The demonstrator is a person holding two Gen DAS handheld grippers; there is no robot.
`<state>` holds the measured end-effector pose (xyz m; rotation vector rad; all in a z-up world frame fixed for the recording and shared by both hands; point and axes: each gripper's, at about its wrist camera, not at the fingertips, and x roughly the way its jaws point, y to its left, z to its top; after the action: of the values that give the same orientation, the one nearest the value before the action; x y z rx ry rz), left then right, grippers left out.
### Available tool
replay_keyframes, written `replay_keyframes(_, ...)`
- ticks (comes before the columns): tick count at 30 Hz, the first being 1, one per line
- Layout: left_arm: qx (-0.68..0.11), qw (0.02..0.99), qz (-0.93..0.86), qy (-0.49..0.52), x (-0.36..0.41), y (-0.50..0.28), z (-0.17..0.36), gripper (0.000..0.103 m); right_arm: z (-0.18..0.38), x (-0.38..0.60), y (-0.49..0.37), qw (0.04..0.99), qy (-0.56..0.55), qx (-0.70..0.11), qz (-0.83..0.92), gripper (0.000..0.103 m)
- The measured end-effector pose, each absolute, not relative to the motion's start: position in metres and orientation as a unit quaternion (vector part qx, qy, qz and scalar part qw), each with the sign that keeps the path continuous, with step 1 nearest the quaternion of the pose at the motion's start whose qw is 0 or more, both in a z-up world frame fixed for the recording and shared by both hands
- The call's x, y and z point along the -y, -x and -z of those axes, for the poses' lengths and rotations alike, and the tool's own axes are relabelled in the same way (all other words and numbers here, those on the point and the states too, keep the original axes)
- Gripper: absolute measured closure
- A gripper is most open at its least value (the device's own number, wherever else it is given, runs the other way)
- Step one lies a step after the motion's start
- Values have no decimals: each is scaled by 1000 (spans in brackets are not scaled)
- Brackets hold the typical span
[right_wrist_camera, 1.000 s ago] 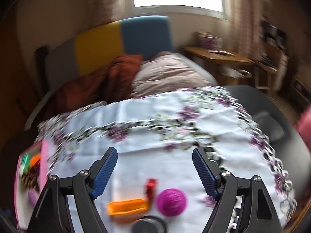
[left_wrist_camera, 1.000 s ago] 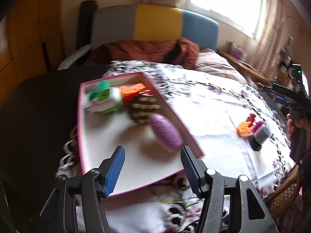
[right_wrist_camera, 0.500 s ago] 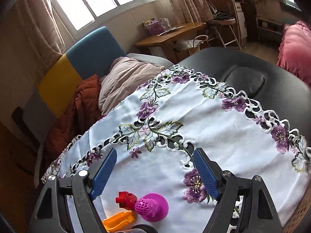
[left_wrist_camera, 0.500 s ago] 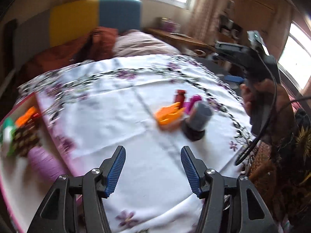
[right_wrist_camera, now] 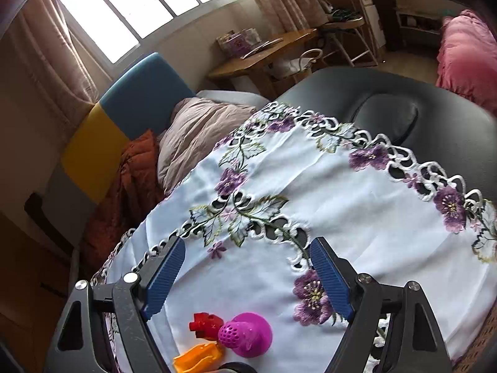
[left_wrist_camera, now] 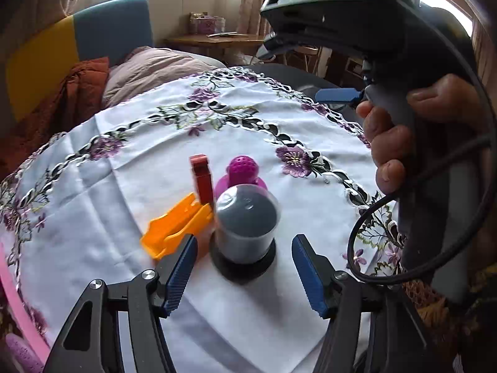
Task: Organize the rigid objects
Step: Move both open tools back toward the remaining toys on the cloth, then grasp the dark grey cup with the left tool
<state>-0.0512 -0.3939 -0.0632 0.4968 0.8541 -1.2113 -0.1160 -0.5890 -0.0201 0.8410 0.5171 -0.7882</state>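
The left gripper (left_wrist_camera: 243, 275), its jaws just widened and empty, was aimed so the grey round-topped plastic canister on a black base (left_wrist_camera: 245, 228) sat just ahead between them, apparently for pickup. The right gripper (right_wrist_camera: 247, 275) was held spread, empty.

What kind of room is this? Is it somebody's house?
Most likely a room in a home: a flowered tablecloth, a sofa with blankets by the curtained window, and a wooden desk.
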Motion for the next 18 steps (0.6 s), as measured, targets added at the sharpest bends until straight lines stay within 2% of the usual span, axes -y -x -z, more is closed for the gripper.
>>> replay_keyframes(5,-385,711,541,-232,408,51,73,41,21,595,122,801,-406,-229,375,19)
replay_keyframes(6,-387,708,544,-231,410,50,76,46,21,596,122,799,-410,-230,374,19)
replay_keyframes(7,-387,708,544,-230,411,49,77,59,22,596,122,799,-411,-231,374,19)
replay_keyframes(14,-399,719,540,-181,371,42,74,59,27,598,114,800,-413,-250,357,19)
replay_keyframes(18,-411,741,506,-158,328,35,70,59,31,589,93,816,-395,-288,308,19)
